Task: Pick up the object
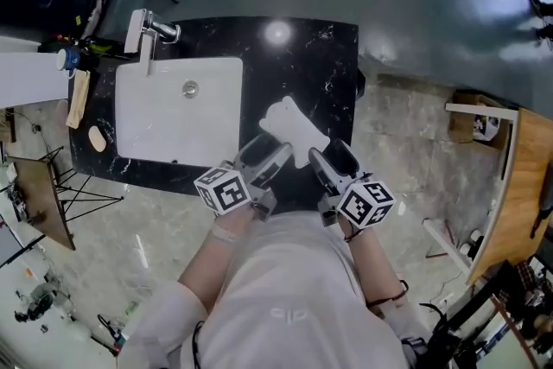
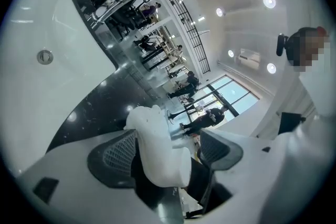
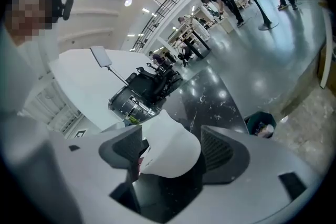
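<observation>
We look down on a black marble counter (image 1: pixel 321 65) with a white sink (image 1: pixel 143 130) set into its left part and a chrome faucet (image 1: pixel 149 28) at the sink's far rim; the white object (image 1: pixel 292 127) is over the dark stone just to the right of the sink, its near edge reaching toward us. Both grippers meet that near edge side by side, each with its marker cube (image 1: pixel 223 188) turned up toward the head camera.

The left gripper (image 2: pixel 169 148) has the white object standing between its jaws; the thing looks soft and thick, and it curls against the ribbed pad (image 2: pixel 119 152) on the left of that view; at the other pad a thin dark strip shows beside it, so from this warped view we judge, not quite surely, that the jaws are pinching it.

The right gripper (image 3: pixel 170 147) is clamped on another part of the same object; the white sheet fills the space from one ribbed pad (image 3: pixel 128 147) to the other and bulges upward between them.

To the left of the sink lies a wooden piece (image 1: pixel 78 98) with a small oval thing (image 1: pixel 97 136) near it; a dark bin (image 3: pixel 261 123) stands on the floor beyond the counter's end; our white top (image 1: pixel 294 289) fills the lower middle of the head view.
</observation>
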`<action>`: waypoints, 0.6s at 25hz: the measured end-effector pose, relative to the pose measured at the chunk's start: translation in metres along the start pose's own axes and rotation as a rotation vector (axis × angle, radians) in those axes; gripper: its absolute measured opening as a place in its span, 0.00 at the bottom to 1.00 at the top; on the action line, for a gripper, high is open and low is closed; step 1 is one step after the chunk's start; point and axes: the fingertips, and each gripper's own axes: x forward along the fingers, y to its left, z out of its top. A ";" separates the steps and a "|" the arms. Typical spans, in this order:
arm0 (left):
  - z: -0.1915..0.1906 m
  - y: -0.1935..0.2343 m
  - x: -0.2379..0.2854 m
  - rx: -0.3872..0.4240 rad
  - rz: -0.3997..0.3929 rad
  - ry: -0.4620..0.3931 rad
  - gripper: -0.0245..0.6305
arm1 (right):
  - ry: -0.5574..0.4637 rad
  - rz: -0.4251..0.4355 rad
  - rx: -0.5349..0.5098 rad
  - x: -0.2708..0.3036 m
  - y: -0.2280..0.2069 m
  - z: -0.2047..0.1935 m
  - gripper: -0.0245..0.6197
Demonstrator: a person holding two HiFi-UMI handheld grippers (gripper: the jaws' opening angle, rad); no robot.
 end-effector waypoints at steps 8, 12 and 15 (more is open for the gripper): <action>0.017 0.028 0.012 0.057 0.091 0.018 0.60 | 0.039 -0.084 0.106 0.015 -0.015 -0.008 0.55; 0.023 0.036 0.022 0.138 0.107 0.064 0.60 | 0.073 -0.116 0.101 0.021 -0.016 -0.016 0.55; 0.027 0.040 0.031 0.213 0.107 0.101 0.60 | 0.089 -0.133 0.109 0.024 -0.016 -0.021 0.55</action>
